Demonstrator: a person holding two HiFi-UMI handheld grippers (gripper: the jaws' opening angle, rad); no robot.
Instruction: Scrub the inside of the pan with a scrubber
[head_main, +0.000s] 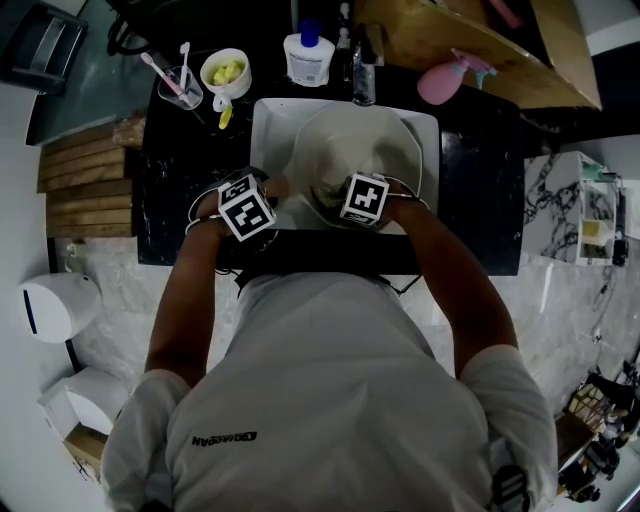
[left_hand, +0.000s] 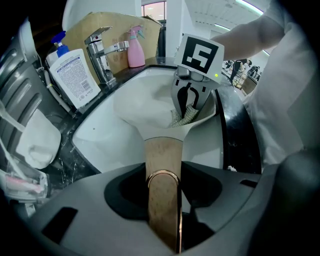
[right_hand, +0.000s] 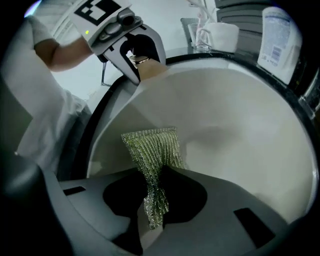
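Left gripper (left_hand: 162, 200) jaws pinch the cream round pan's (right_hand: 225, 135) wooden handle (left_hand: 162, 155) over the white sink (head_main: 262, 125); right gripper (right_hand: 155, 210) jaws clamp a green mesh scrubber (right_hand: 152, 147) on its inner wall. Firm overlapping strokes advised.

white rectangular sink basin (head_main: 268, 125): beneath both jaws | chrome mixer tap (left_hand: 102, 52): beyond jaws, at basin's far rim | white plastic bottle with blue cap (left_hand: 74, 75): beyond jaws, just left of tap | pink spray bottle (left_hand: 135, 47): beyond jaws, right of tap | clear tumbler holding toothbrushes (head_main: 180, 88), white cup with yellow contents (head_main: 226, 72): beyond left jaws, on black marble surface (head_main: 470, 190)
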